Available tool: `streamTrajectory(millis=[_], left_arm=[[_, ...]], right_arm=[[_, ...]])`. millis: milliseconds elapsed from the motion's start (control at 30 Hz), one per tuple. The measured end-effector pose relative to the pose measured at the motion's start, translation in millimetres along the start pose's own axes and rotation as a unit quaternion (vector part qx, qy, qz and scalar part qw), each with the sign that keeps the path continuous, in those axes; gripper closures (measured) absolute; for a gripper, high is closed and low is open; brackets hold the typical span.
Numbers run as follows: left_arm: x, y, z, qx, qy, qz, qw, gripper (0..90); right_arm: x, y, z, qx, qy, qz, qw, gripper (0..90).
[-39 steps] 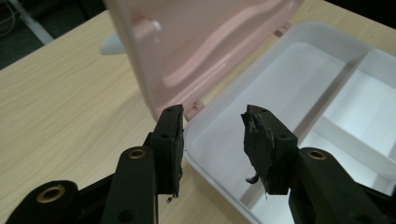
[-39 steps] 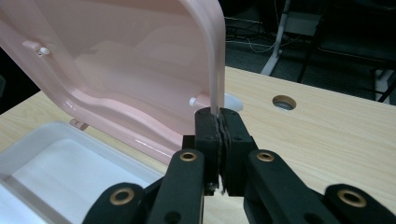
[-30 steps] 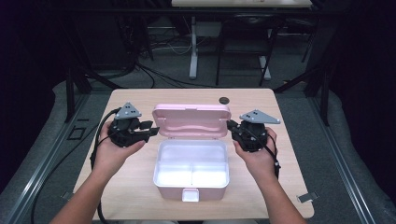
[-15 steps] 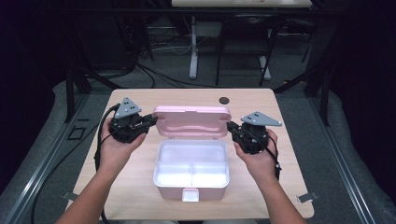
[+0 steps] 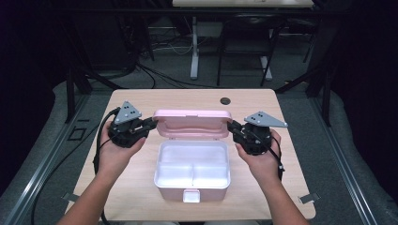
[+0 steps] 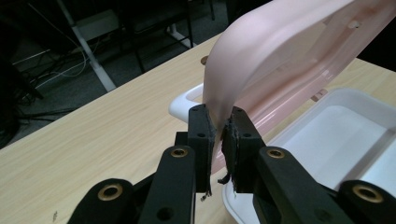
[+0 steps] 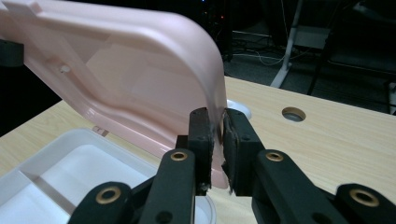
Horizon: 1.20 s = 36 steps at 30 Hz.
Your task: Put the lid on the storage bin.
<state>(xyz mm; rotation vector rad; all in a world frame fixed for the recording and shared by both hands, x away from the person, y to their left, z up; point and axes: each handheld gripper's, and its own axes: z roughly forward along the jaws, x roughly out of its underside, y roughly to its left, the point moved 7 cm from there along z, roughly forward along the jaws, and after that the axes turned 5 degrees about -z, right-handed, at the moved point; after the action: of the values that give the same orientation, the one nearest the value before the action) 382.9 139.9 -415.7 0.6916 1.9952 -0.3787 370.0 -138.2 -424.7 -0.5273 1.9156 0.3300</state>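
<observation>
A lab: dark room, floor cables [image 5: 159,77], metal frame rails [image 5: 42,164].

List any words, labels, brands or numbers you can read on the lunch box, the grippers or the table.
None can be read: the pink lid, the white tray, the left gripper, the right gripper and the table carry no lettering, label or number.

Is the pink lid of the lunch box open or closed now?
Open. The pink lid stands raised behind the white tray, whose two compartments lie uncovered and empty.
</observation>
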Motion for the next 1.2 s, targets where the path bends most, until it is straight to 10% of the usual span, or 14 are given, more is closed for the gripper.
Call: streamTrajectory(millis=[1200], left_arm=[[19.1, -13.6, -19.8, 0.036, -0.006, 0.002, 0.9993, 80.0]], right_arm=[[11.0, 11.3, -19.4, -0.028, 0.005, -0.005, 0.9996, 79.5]])
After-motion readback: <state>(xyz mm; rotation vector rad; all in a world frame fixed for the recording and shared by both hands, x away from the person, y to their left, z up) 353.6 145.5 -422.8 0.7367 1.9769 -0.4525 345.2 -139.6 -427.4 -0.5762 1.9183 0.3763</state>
